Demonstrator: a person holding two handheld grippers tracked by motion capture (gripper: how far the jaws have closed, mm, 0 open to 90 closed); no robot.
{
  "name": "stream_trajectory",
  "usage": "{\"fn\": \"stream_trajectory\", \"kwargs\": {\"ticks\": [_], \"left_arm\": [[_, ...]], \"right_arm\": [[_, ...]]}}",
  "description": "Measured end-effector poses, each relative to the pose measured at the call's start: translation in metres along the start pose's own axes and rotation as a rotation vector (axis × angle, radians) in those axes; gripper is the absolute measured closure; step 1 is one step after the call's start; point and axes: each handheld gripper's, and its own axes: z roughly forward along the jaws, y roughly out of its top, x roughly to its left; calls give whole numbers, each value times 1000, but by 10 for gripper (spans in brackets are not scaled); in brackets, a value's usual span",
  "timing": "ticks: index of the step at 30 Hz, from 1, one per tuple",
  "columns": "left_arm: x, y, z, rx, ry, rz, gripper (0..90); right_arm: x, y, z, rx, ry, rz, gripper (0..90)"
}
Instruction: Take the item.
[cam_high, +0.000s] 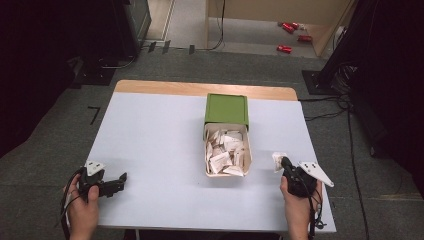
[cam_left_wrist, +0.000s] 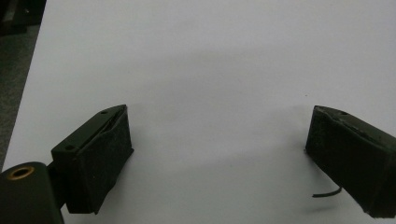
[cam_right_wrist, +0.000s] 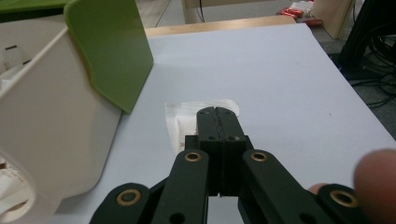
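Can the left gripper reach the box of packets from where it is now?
Probably yes: bare table lies between the left gripper and the box of packets, and its jaws stand open.

I see bare table (cam_high: 150, 150) left of the box (cam_high: 227, 150); on its right, a packet (cam_high: 278, 161) lies in my way.

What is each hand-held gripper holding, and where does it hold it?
The right hand-held gripper is shut on a white packet, pinching its near edge. The left hand-held gripper is open over the bare table and holds nothing.
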Motion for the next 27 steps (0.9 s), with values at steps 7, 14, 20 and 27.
{"fn": "stream_trajectory", "kwargs": {"ticks": [7,14,20,27], "left_arm": [[0,0,0,0,0,0,74],[0,0,0,0,0,0,74],[0,0,0,0,0,0,74],[0,0,0,1,0,0,74]], "right_arm": [[-8,-7,3,14,13,32,900],[-14,-14,9,40,1,35,900],[-16,-19,15,65,-7,32,900],[-18,-24,23,92,-16,32,900]]}}
